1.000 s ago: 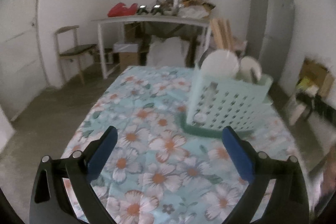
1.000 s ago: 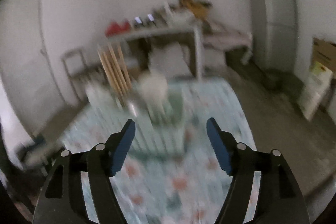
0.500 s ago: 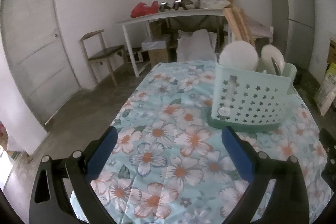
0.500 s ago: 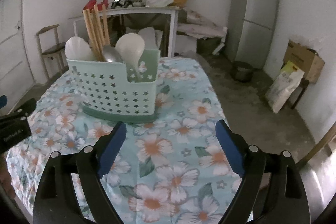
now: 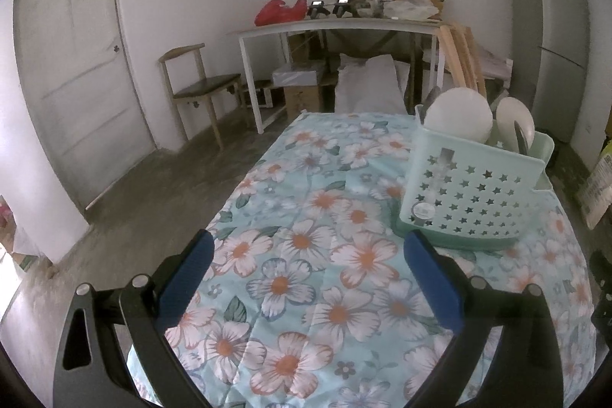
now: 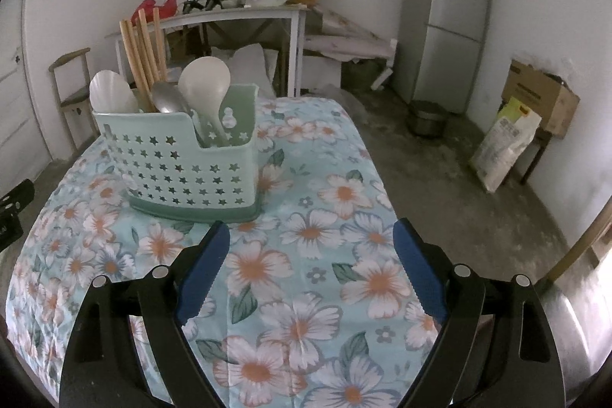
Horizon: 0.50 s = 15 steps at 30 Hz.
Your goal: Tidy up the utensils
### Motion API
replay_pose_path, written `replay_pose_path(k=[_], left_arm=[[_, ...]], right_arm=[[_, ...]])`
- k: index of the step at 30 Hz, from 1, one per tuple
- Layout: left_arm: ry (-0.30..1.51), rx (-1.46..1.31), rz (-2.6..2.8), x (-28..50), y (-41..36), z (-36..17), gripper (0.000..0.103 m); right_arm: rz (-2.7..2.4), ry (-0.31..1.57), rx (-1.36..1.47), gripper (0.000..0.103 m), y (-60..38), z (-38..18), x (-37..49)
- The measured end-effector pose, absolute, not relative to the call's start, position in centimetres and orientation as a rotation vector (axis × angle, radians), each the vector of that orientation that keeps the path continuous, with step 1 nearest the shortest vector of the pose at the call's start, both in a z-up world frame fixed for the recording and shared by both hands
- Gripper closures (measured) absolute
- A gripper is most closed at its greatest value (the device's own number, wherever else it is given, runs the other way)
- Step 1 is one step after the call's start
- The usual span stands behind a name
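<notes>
Both tongs, left (image 5: 306,247) and right (image 6: 311,236), gape wide and empty before the caddy (image 6: 183,155); approach its upright utensils (image 6: 204,79) from above.

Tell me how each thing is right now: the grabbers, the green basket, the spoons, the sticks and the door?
left gripper: open, empty, above the tablecloth.
right gripper: open, empty.
green basket: upright on the floral tablecloth.
white spoons: standing bowl-up in the basket.
metal spoon: standing in the basket.
wooden chopsticks: standing in the basket, leaning.
door: shut.
</notes>
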State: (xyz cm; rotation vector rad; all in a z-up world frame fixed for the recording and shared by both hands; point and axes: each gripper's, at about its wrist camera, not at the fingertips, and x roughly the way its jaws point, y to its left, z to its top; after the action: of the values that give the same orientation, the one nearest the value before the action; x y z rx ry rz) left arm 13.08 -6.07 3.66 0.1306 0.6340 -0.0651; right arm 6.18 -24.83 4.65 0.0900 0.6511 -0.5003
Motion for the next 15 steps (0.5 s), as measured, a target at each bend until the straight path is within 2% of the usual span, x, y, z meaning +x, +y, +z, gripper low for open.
replay_pose_path(k=[15], left_arm=[[0.650, 0.118, -0.054, 13.28, -5.92, 3.55, 0.006]], right_arm=[[-0.493, 0.646, 0.080, 0.020, -24.42, 4.85, 6.23]])
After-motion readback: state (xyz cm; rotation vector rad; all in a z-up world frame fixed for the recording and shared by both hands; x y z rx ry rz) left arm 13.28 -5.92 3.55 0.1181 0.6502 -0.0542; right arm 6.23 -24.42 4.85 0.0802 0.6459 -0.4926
